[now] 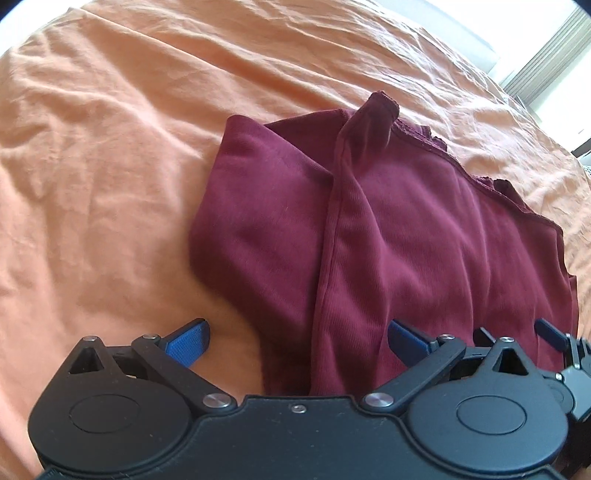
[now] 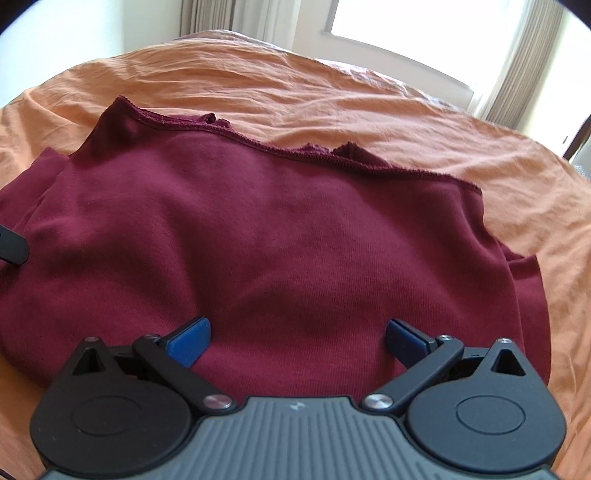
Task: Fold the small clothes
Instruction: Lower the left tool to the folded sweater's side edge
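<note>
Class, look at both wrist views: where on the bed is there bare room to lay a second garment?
Bare orange sheet lies left of the maroon garment, and beyond its stitched hem toward the window. The near edge is crowded: both open grippers, left and right, hover there.

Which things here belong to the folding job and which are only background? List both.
Job:
- maroon garment, partly folded
- left tool, open
- right tool, open
- orange bedsheet, the folding surface

Background:
- window
- curtains
</note>
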Motion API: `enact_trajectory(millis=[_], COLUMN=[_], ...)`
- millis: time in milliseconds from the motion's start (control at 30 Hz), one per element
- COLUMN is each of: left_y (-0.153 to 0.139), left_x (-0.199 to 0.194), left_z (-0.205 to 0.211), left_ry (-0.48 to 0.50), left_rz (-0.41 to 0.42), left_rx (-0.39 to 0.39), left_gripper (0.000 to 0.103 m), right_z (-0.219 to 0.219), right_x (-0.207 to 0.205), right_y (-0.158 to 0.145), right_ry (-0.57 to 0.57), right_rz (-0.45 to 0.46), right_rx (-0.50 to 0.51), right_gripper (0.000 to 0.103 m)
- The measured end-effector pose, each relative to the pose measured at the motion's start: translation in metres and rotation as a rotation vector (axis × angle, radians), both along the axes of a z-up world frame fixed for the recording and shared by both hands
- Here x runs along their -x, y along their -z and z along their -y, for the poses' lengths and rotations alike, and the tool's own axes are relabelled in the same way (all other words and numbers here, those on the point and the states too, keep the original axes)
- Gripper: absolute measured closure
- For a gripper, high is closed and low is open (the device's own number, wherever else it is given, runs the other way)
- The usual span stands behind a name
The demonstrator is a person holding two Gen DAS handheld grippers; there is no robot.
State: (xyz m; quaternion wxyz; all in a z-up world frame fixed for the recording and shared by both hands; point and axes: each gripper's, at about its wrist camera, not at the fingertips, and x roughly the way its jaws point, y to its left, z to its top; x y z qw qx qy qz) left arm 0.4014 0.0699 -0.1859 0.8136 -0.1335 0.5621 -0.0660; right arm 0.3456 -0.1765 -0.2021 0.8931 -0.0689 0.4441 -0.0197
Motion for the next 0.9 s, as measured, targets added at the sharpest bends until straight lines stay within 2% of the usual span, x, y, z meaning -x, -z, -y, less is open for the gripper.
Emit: enact_trajectory(millis=[333,667,900], left_y=[-0.003,0.004,0.003], left_x=[-0.012,-0.019,-0.019], left_z=[-0.001,-0.007,-0.003], left_ry=[-0.029,-0.069,-0.061], left_rz=[-0.008,-0.062,-0.051], left_rx=[0.033,0.050,0.038], left_gripper=[0.001,0.001,0.001], right_z=[0.001,0.005,0.007], right_x=[-0.008,-0.015,-0.016], right_y=[0.004,0.006,0.008], right_ry=[0.020,0.030,0.029], right_rz=[-0.048,-0.086,-0.092], right_rx=[-0.018,-0.042,-0.056], right_gripper=[0.000,0.000,0.000])
